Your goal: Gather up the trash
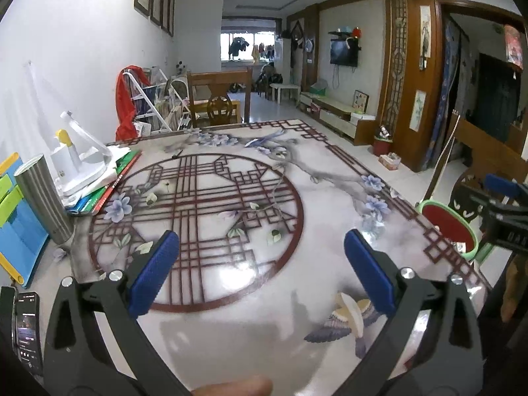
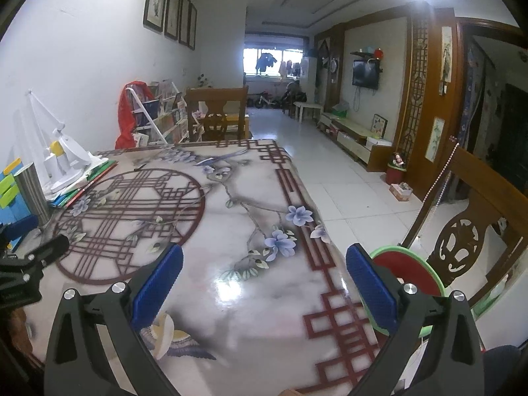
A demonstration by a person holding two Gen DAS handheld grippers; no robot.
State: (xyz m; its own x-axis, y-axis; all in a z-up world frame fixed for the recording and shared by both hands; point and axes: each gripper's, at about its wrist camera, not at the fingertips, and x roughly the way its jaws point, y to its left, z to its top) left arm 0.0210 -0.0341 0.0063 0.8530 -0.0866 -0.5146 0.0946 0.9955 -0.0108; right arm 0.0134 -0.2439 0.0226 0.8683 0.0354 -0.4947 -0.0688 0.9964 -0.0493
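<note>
Right wrist | red bin (image 2: 407,272) part-hidden by hand-held gripper (image 2: 264,272) | trash unclear

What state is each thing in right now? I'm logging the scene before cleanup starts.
left gripper: open, empty, above the table.
right gripper: open, empty.
red bin: green-rimmed, open-topped, beside the table edge.
phone: screen lit.
steel cup: upright.
desk lamp: standing on books.
table: glossy, no loose trash discernible.
</note>
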